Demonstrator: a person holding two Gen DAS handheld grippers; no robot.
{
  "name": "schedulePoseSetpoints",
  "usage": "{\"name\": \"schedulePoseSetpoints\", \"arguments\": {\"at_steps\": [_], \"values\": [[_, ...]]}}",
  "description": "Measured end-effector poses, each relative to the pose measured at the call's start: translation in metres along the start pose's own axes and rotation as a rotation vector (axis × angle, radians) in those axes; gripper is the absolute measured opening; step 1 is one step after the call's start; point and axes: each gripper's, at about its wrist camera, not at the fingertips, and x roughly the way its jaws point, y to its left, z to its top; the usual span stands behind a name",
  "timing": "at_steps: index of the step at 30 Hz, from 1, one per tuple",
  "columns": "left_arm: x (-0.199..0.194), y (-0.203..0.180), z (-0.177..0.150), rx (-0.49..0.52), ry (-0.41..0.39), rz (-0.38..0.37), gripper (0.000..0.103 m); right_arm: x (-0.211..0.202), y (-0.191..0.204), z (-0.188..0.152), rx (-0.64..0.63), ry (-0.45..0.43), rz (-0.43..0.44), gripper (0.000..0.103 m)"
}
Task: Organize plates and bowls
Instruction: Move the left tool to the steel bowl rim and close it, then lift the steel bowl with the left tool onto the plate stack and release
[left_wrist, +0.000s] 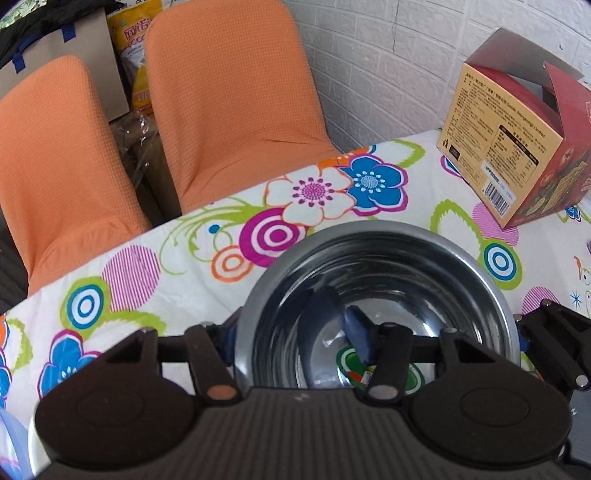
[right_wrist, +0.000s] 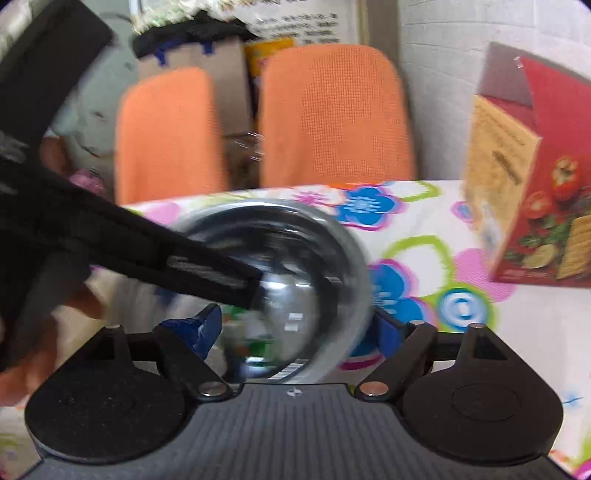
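Note:
A steel bowl (left_wrist: 376, 266) with a green and red sticker (left_wrist: 347, 360) on its bottom stands on the flowered tablecloth (left_wrist: 177, 258). My left gripper (left_wrist: 291, 328) straddles the bowl's left wall: one blue pad (left_wrist: 356, 328) is inside and the other finger is just outside the rim. A gap shows between the inner pad and the wall. In the blurred right wrist view the bowl (right_wrist: 295, 251) lies between and beyond the fingers of my open right gripper (right_wrist: 295, 325). The left gripper (right_wrist: 243, 280) reaches into the bowl from the left, held by a hand (right_wrist: 70, 295).
A red and tan carton (left_wrist: 517, 155) stands on the table at the back right, against the white brick wall. Two orange chairs (left_wrist: 229, 92) sit behind the table's far edge, with bags and boxes behind them. A metal rim (left_wrist: 33, 454) peeks in at the lower left.

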Motion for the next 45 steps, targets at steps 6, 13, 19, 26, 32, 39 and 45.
{"name": "schedulePoseSetpoints", "arguments": {"at_steps": [6, 13, 19, 26, 32, 39, 45], "values": [[-0.025, -0.011, -0.006, 0.017, -0.017, -0.014, 0.049, -0.01, 0.009, -0.004, -0.011, -0.001, -0.025, 0.068], [-0.089, -0.038, -0.03, 0.046, -0.08, -0.006, 0.046, -0.052, 0.016, -0.01, -0.015, -0.044, -0.036, 0.068], [-0.148, -0.048, -0.083, 0.012, -0.112, -0.053, 0.046, -0.109, 0.034, -0.03, -0.039, -0.1, -0.03, 0.07], [-0.181, -0.039, -0.165, -0.014, -0.078, -0.051, 0.046, -0.165, 0.067, -0.078, -0.051, -0.137, 0.02, 0.07], [-0.189, -0.034, -0.224, -0.009, -0.046, -0.048, 0.046, -0.18, 0.102, -0.121, -0.062, -0.081, 0.055, 0.07], [-0.176, -0.034, -0.235, -0.036, -0.034, -0.065, 0.046, -0.182, 0.12, -0.154, -0.07, -0.029, 0.051, 0.07], [-0.16, -0.028, -0.239, -0.052, -0.019, -0.05, 0.06, -0.171, 0.115, -0.158, -0.063, 0.001, 0.047, 0.07]]}}
